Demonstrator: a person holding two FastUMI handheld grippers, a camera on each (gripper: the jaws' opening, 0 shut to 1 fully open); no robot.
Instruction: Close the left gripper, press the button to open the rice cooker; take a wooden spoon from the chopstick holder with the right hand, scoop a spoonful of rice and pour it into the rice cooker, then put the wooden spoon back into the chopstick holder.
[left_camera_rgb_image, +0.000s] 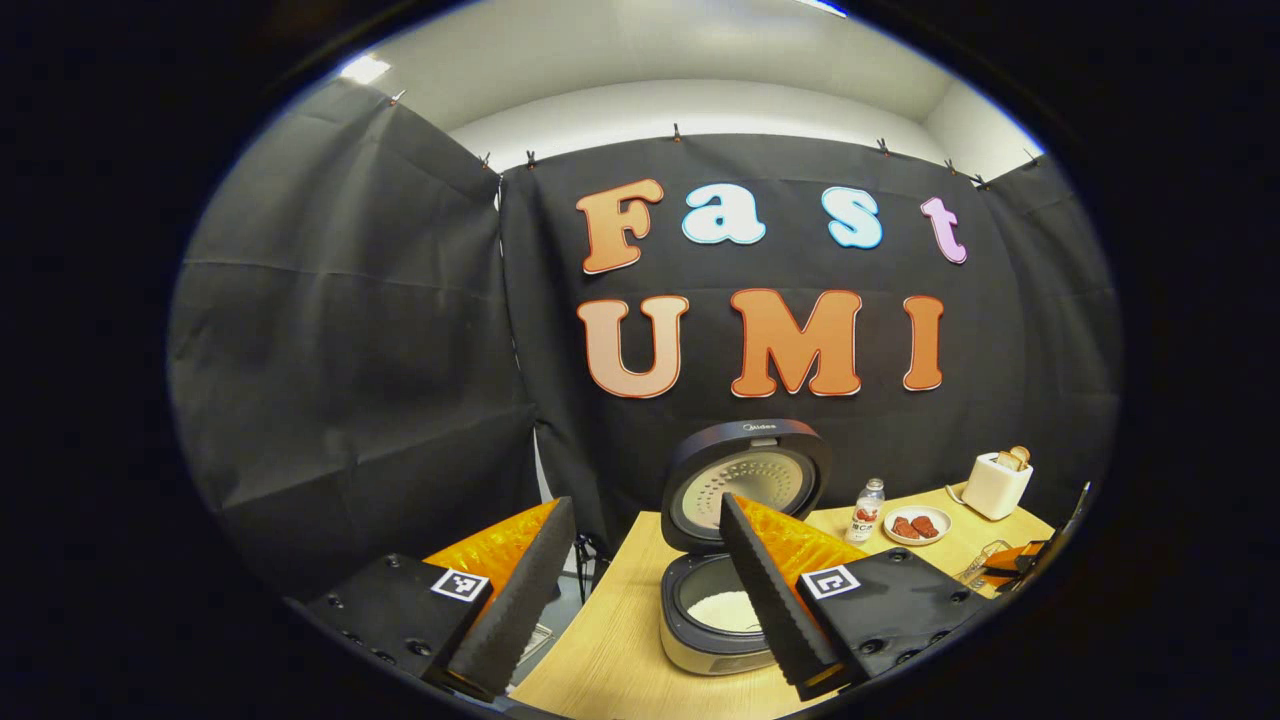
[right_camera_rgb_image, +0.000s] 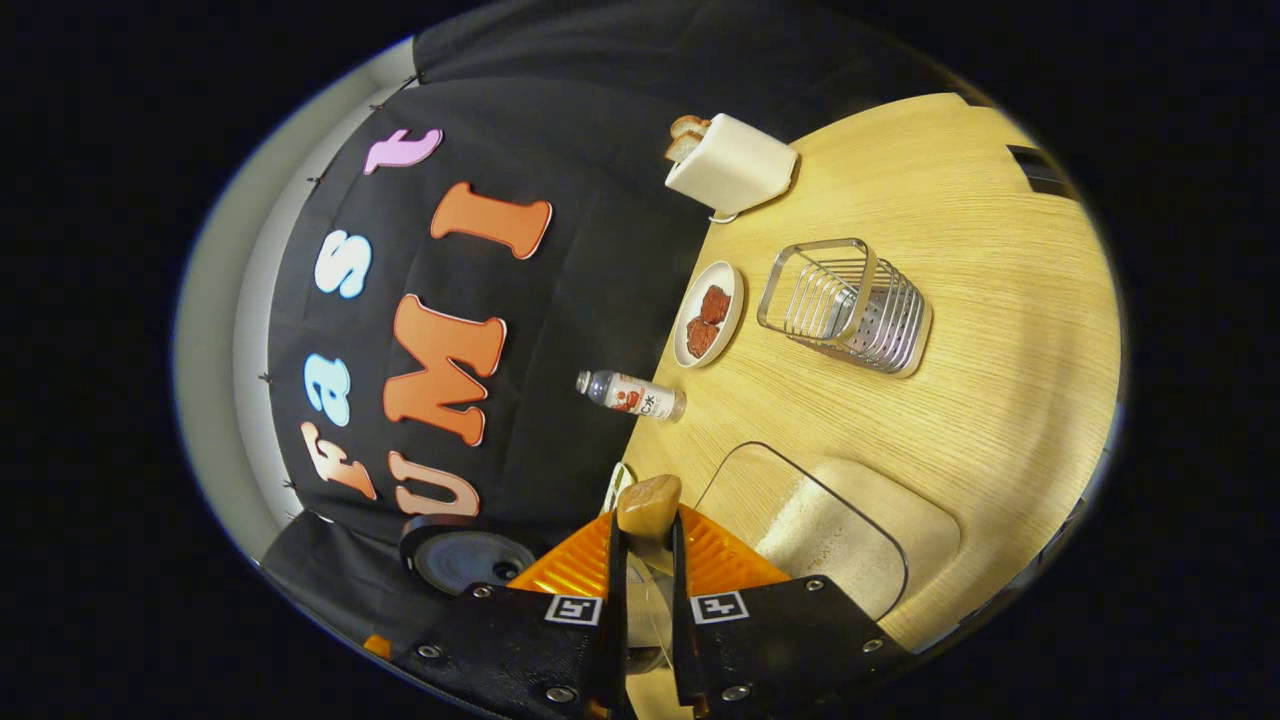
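Left gripper (left_camera_rgb_image: 640, 590) spread wide, nothing between the fingers, raised above the near edge of the worktop (left_camera_rgb_image: 620, 650). Rice cooker (left_camera_rgb_image: 715, 610) straight ahead in left gripper view, partly behind the right-hand finger; lid (left_camera_rgb_image: 748, 480) up and tilted back, white rice visible in the inner pot. Small bottle (left_camera_rgb_image: 866, 510) just right of the lid, plate (left_camera_rgb_image: 917, 525) with two reddish pieces beside it, toaster (left_camera_rgb_image: 997, 485) with bread slices farther right near the wall.

Right gripper (right_camera_rgb_image: 648, 590) clamped on the wooden spoon (right_camera_rgb_image: 648, 508); both fingers press the handle, rounded wooden end sticking out past the fingertips. Camera rolled sideways in right gripper view, so worktop (right_camera_rgb_image: 1000, 400) runs up the right side. Chopstick holder (right_camera_rgb_image: 848, 305), a wire basket, standing on the worktop well apart from the spoon. Plate (right_camera_rgb_image: 708, 315) just beside the holder, bottle (right_camera_rgb_image: 632, 393) near the plate, toaster (right_camera_rgb_image: 730, 165) beyond at the wall. Clear rice container (right_camera_rgb_image: 830, 530) with rice close by the gripper, on its right-hand side. Dark cooker lid (right_camera_rgb_image: 465, 555) at lower left of that view. Spoon bowl hidden, cannot tell if loaded.
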